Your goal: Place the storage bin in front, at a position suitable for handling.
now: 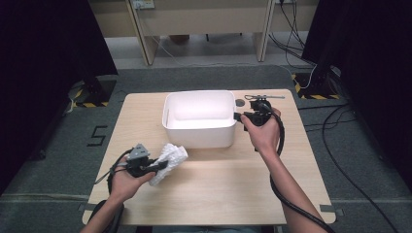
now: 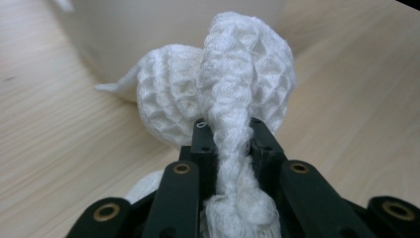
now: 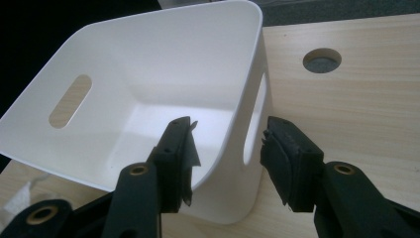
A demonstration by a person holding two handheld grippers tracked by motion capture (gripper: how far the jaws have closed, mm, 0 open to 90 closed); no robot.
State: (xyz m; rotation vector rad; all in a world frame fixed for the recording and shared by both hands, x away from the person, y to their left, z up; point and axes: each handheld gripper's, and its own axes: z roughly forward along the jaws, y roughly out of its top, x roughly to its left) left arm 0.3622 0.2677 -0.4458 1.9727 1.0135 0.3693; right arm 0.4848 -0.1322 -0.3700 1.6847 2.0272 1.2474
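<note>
Left hand-held gripper (image 1: 156, 166), clamped on a white waffle cloth (image 1: 168, 161), near left on the tabletop (image 1: 218, 179); right hand-held gripper (image 3: 225, 148), jaws apart, straddles the white bin's (image 1: 199, 119) right wall.

One sign reads clearly — a black figure "5" (image 1: 97, 135) marked on the grey floor (image 1: 58, 160), left of the tabletop (image 1: 218, 189); nothing else bears legible text.

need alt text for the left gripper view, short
The left gripper's two black jaws are shut on a bunched white waffle-weave cloth, which bulges out beyond the jaw tips. Beneath lies a light wooden table, and the wall of a white bin rises just behind the cloth.
</note>
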